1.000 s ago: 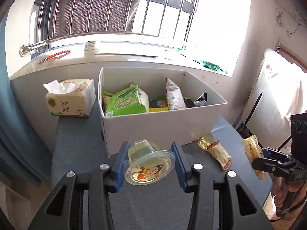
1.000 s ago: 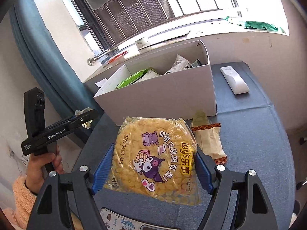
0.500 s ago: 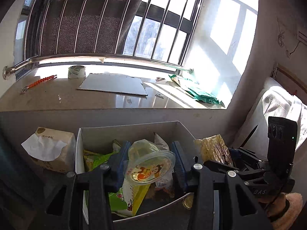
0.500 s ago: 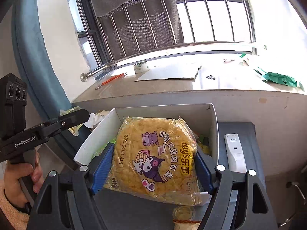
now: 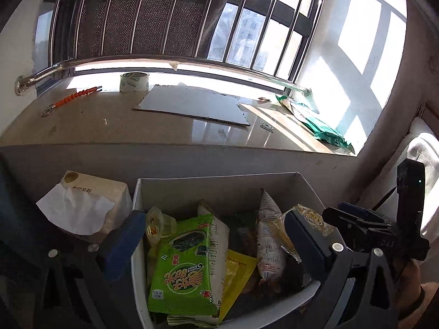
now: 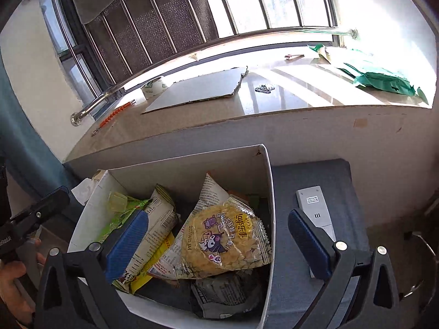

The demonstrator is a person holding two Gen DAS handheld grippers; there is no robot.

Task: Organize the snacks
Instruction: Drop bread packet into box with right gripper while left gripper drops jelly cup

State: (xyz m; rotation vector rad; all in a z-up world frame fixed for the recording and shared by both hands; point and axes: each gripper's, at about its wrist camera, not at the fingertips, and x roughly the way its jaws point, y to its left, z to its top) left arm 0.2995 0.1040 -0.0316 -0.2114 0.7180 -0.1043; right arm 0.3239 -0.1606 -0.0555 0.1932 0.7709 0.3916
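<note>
A white box (image 5: 219, 183) (image 6: 270, 192) holds several snack packs. My left gripper (image 5: 216, 244) is open above it. The clear jelly cup (image 5: 157, 226) lies in the box's left corner, beside a green seaweed pack (image 5: 183, 268); it also shows in the right wrist view (image 6: 118, 201). My right gripper (image 6: 218, 244) is open above the box. The yellow Kuromi corn snack bag (image 6: 225, 240) lies in the box at its right side, on top of other packs. Its edge shows in the left wrist view (image 5: 310, 216).
A tissue pack (image 5: 87, 205) stands left of the box. A white remote (image 6: 315, 211) lies on the blue table (image 6: 310, 175) right of the box. The windowsill behind holds a tape roll (image 5: 134, 81), cardboard sheet (image 5: 192, 104), orange tool (image 5: 74, 97) and green bag (image 5: 323, 128).
Both grippers moved up over the box and opened. The jelly cup dropped from the left gripper into the box, and the corn snack bag dropped from the right gripper into the box.
</note>
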